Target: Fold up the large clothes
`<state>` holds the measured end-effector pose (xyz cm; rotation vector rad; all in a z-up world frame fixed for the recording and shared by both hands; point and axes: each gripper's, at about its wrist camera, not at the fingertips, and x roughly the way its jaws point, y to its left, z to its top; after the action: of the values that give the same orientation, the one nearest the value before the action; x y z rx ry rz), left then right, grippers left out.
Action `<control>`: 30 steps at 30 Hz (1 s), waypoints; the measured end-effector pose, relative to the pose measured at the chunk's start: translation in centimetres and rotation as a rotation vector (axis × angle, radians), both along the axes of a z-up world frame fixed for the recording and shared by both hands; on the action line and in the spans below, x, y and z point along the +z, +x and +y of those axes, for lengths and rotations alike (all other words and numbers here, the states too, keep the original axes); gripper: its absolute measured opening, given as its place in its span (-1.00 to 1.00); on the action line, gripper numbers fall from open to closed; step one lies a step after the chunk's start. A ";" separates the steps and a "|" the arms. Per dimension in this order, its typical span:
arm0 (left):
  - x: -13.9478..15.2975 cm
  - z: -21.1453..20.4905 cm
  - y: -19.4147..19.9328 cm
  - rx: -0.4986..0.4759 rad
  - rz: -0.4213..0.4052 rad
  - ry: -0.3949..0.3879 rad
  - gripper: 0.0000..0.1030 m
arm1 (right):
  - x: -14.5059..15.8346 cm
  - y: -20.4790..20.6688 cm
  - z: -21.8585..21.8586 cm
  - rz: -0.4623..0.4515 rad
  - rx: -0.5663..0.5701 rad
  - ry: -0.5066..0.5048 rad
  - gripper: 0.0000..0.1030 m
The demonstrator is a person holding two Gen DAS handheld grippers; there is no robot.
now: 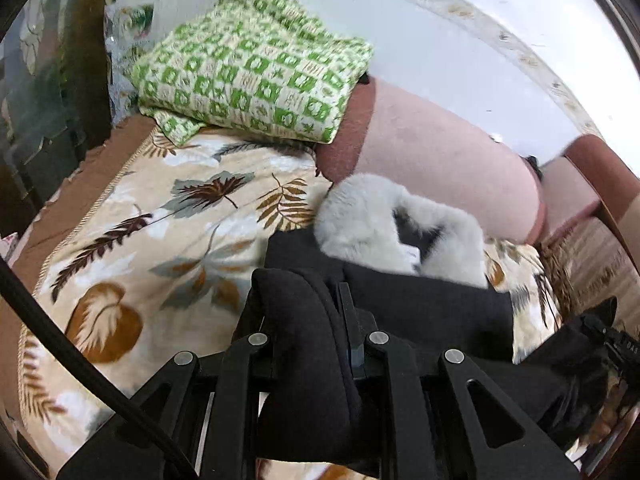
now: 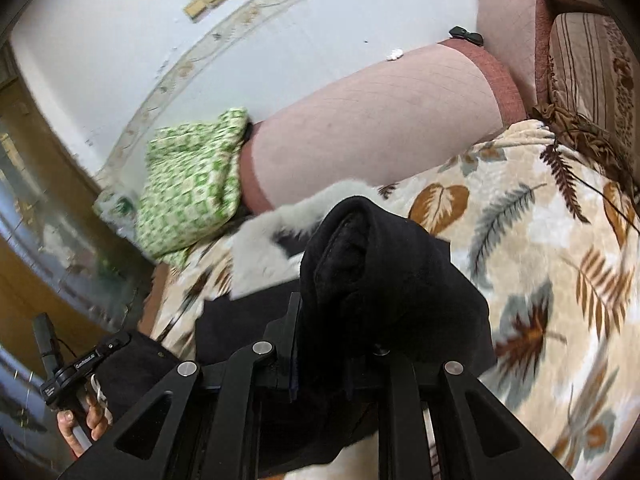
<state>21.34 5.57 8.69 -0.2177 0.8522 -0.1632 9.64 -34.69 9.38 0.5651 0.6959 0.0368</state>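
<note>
Light was bright and even with soft shadows; heavy fisheye bending and dark corners; motion blur smeared the edges.

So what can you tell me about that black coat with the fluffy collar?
The black coat looks thick and soft, with a pale grey furry collar. It lies on the leaf-print blanket near a pink bolster. The left gripper and right gripper each pinch a bunched fold of it.
</note>
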 end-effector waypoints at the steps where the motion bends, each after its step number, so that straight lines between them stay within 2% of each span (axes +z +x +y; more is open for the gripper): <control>1: -0.6 0.1 2.4 0.013 0.034 -0.017 -0.68 | -0.2 1.4 -0.4 0.013 -0.012 -0.004 -0.67; 5: -3.4 0.4 8.7 0.057 0.141 -0.083 -0.68 | -2.2 7.1 -2.5 0.078 -0.056 0.024 -0.67; 11: -9.3 -1.0 16.0 0.114 0.246 -0.062 -0.67 | -8.1 14.5 -5.0 0.186 -0.117 0.069 -0.67; 15: -12.8 -1.4 19.1 0.156 0.286 -0.059 -0.62 | -12.0 18.0 -5.7 0.227 -0.136 0.091 -0.67; 19: -14.9 -1.9 20.6 0.178 0.277 -0.041 -0.59 | -14.3 20.1 -5.9 0.239 -0.140 0.089 -0.66; 24: -16.2 -1.9 21.0 0.201 0.251 -0.072 -0.53 | -17.2 20.8 -7.0 0.219 -0.147 0.164 -0.66; 27: -16.3 -1.9 20.9 0.193 0.231 -0.088 -0.38 | -18.2 20.5 -7.2 0.186 -0.153 0.211 -0.66; 30: -15.3 -1.5 20.7 0.142 0.236 -0.138 -0.13 | -18.6 20.4 -7.5 0.180 -0.153 0.252 -0.65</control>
<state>42.03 4.06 -6.60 -0.4325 1.0573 -0.0638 30.03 -42.17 -9.22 0.8697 0.8275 -0.0709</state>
